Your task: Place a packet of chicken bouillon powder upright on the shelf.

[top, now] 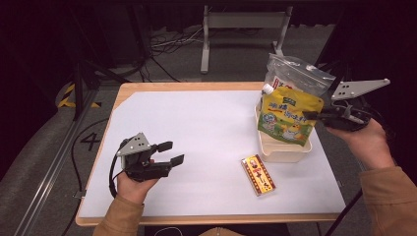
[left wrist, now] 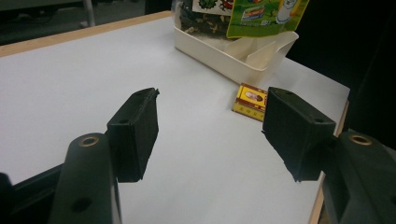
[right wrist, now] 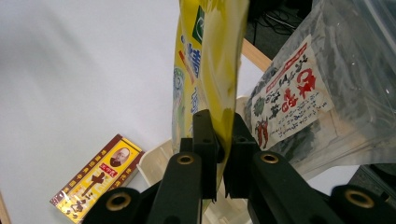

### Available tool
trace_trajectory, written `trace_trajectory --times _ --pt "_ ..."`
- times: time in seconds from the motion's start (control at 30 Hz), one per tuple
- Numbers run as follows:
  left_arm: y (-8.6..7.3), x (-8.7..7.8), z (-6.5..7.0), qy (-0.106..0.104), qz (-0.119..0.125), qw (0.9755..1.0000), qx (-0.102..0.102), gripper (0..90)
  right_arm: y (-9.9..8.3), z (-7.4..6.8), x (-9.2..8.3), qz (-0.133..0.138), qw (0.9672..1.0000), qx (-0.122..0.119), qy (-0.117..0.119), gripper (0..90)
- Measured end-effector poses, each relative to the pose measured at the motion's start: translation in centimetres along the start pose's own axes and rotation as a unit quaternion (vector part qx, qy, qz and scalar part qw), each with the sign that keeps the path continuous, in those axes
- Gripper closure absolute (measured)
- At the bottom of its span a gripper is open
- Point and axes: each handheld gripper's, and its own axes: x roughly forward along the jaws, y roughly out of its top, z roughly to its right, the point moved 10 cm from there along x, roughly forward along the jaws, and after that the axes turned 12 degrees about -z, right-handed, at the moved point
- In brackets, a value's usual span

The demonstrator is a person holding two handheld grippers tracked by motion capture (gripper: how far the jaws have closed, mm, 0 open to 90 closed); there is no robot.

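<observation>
A smooth white tabletop (top: 206,142) with a wooden edge carries a cream plastic tray (top: 285,150) at 3 o'clock. In the tray stands a crinkly clear bag (top: 295,73). In front, the glossy yellow pouch (top: 285,115) hangs over the tray, clamped by the right gripper (top: 312,115). A flat red-yellow packet (top: 258,175) lies at 5 o'clock. The left gripper (top: 169,152), at 8 o'clock, has its fingers released, empty.

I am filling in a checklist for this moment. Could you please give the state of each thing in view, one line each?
Yellow pouch: upright at the tray, pinched by the right tool.
Clear bag: upright in the tray, behind the pouch.
White tray: on the table, divided.
Small box: flat, untouched.
Left tool: open, holds nothing.
</observation>
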Motion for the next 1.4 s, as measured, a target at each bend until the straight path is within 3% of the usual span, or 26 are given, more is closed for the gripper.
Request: trace_trajectory --times 0.63,1.07,1.4 --pt "-0.2 0.2 -0.1 -0.002 -0.007 1.0 -0.002 34.2 -1.5 1.4 2.2 -0.045 0.999 0.002 -0.002 85.8" --pt "-0.2 0.2 -0.1 -0.001 -0.01 1.0 -0.001 33.6 -1.9 1.4 3.1 -0.037 0.9993 -0.009 0.001 86.0" --pt "-0.3 0.3 -0.1 -0.005 -0.011 0.9999 -0.004 33.3 -2.7 1.2 4.5 -0.042 0.9991 0.002 0.011 86.3"
